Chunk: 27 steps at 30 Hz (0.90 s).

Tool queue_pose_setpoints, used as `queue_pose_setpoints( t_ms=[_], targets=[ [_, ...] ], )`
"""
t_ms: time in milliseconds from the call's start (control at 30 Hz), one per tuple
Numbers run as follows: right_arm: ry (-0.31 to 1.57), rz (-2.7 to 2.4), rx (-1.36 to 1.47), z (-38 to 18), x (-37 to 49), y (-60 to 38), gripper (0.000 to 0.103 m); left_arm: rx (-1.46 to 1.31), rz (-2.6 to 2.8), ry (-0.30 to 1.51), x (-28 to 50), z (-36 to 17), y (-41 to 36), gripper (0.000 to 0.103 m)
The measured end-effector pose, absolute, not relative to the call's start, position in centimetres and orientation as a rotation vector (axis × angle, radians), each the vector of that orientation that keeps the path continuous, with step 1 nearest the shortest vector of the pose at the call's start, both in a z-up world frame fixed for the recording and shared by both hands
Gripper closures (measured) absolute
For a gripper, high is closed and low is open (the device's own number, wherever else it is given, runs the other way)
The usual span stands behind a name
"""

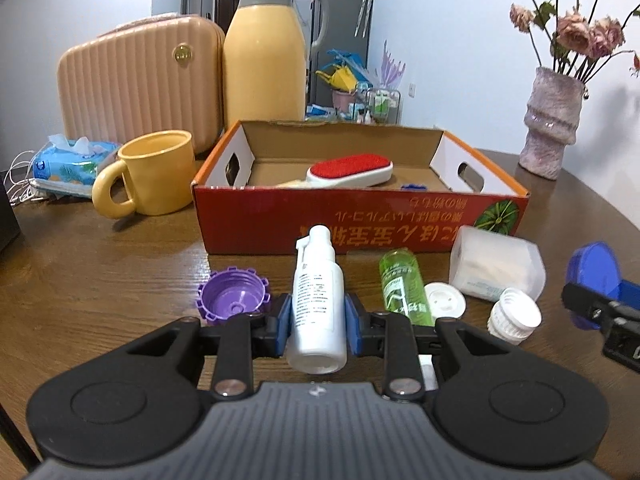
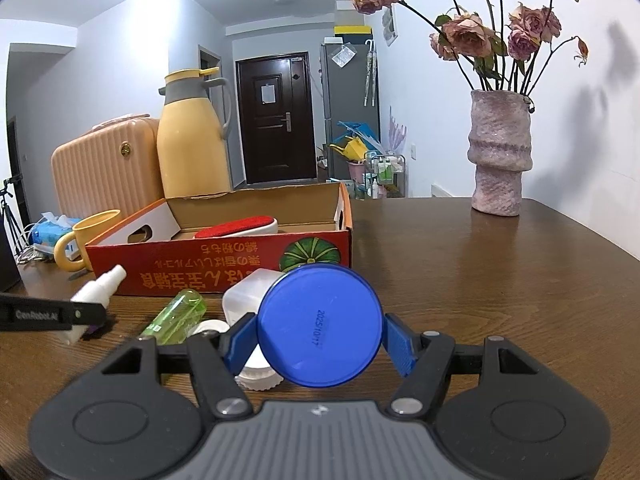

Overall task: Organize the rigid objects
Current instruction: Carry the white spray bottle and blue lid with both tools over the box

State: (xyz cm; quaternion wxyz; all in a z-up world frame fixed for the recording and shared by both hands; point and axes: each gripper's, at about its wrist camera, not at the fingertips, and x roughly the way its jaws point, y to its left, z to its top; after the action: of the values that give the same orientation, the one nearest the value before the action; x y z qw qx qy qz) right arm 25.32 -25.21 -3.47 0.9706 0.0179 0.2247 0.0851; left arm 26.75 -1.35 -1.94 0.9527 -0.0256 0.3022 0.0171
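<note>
**A:** What does the left gripper [image 1: 316,322] have?

**B:** It is clenched on a white spray bottle [image 1: 318,304], blue pads pressed against both sides of the body, nozzle pointing toward the red cardboard box [image 1: 360,222]. From the right wrist view the bottle's base seems to sit at the wooden table [image 1: 120,264], though that is hard to tell.

**A:** And the right gripper [image 2: 320,344]?

**B:** It is grasping a round blue lid [image 2: 320,326] by its rim, flat face toward the camera, raised above the table just in front of the box.

**A:** What lies loose on the table?

**B:** A purple cap [image 1: 232,294] just left of the bottle; to its right a green bottle [image 1: 404,288] on its side, a white disc [image 1: 444,300], a ribbed white cap [image 1: 514,316] and a translucent container [image 1: 496,266] close to the box front.

**A:** Inside the box?

**B:** A red-and-white brush [image 1: 350,170]. A yellow mug [image 1: 154,174] stands left of the box, a yellow jug [image 1: 266,48] behind it.
</note>
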Motion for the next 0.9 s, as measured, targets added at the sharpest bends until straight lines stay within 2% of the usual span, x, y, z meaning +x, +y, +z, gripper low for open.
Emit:
queue_pose_setpoints(
  t_ms=[900],
  targets=[
    [0.342, 0.235, -0.016, 0.8, 26.0, -21.7, 0.037, -0.103, 0.010, 0.465, 25.9, 3.5, -0.6, 0.075]
  ],
)
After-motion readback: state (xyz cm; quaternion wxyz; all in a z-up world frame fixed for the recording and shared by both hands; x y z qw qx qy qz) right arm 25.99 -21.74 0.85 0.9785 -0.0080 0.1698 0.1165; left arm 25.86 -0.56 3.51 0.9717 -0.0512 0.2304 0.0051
